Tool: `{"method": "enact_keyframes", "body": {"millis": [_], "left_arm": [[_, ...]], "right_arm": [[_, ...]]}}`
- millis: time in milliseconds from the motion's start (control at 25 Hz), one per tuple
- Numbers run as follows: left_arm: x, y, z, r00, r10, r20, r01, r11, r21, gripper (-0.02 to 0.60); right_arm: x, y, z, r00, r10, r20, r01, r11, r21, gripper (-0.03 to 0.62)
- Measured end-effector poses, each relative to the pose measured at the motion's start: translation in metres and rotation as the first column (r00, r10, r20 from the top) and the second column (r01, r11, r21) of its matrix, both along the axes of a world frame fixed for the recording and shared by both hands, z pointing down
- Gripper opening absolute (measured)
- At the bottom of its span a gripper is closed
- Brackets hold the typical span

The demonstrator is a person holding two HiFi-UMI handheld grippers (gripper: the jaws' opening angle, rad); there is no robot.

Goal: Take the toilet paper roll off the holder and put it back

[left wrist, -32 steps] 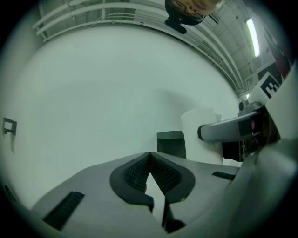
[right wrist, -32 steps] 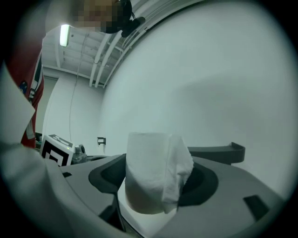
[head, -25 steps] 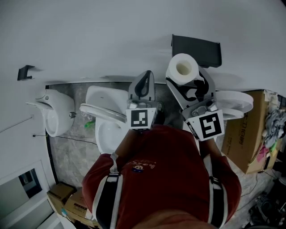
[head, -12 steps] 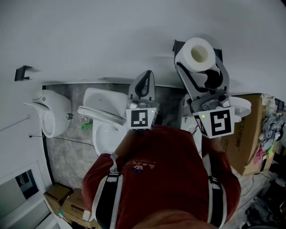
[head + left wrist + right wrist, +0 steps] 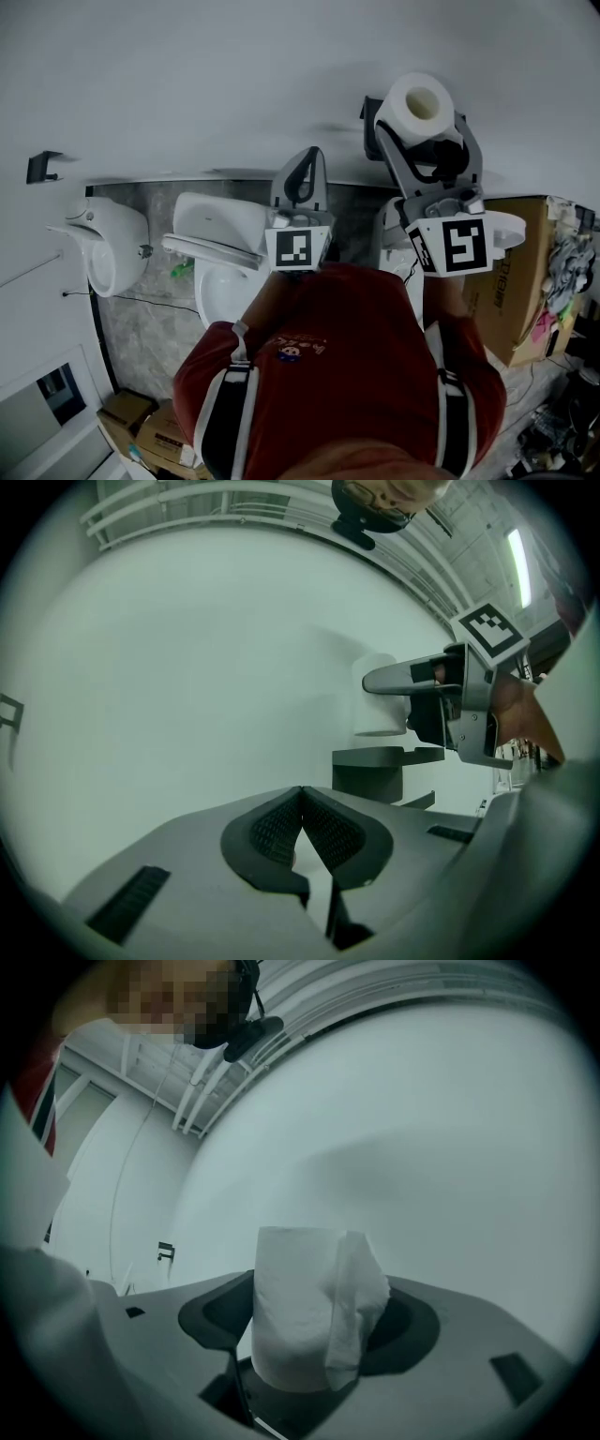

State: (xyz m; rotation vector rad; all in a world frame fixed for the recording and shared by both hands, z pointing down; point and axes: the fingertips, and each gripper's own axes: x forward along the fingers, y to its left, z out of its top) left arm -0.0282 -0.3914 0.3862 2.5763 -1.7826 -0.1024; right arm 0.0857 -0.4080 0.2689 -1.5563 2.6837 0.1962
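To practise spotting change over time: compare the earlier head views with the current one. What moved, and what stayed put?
The right gripper, shut on the toilet paper roll throughout, carried it up and to the right in the head view, to above the dark holder. The left gripper stayed shut, empty and in place.

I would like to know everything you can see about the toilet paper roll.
The toilet paper roll is white, soft-looking paper wound around a hollow core, whose open end faces the head camera. A loose sheet hangs down its side. The right gripper clamps it between both jaws, near the white wall, just above the dark holder. Nothing else seems to touch it.
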Motion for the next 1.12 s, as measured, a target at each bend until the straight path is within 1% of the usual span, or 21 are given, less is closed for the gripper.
{"method": "enact_keyframes", "body": {"millis": [240,440,520,800,920,1000,1120], "left_arm": [[-0.001,-0.010,0.009,1.000,0.009,0.010,-0.009,1.000,-0.017,0.014],[-0.005,-0.016,0.013,1.000,0.016,0.009,-0.016,0.999,-0.030,0.015],[-0.007,-0.019,0.015,1.000,0.016,0.008,-0.015,0.999,-0.035,0.014],[-0.008,-0.022,0.019,1.000,0.029,0.002,-0.029,0.998,-0.048,0.015],[-0.010,-0.024,0.020,0.999,0.032,0.004,-0.032,0.998,-0.046,0.014],[-0.011,-0.025,0.021,0.999,0.035,0.006,-0.034,0.999,-0.041,0.015],[-0.012,-0.026,0.021,0.999,0.037,0.005,-0.037,0.998,-0.041,0.015]], "right_arm": [[-0.003,-0.011,0.009,0.999,0.023,-0.043,-0.025,0.999,-0.038,0.332],[-0.010,-0.022,0.018,0.985,0.074,-0.158,-0.086,0.994,-0.069,0.333],[-0.012,-0.024,0.022,0.978,0.092,-0.185,-0.108,0.991,-0.078,0.333],[-0.006,-0.024,0.025,0.976,0.128,-0.177,-0.150,0.981,-0.121,0.341],[-0.005,-0.024,0.027,0.972,0.150,-0.181,-0.173,0.977,-0.124,0.350],[-0.004,-0.023,0.028,0.970,0.160,-0.183,-0.184,0.975,-0.125,0.371],[-0.004,-0.023,0.033,0.968,0.164,-0.188,-0.194,0.968,-0.156,0.419]]}}
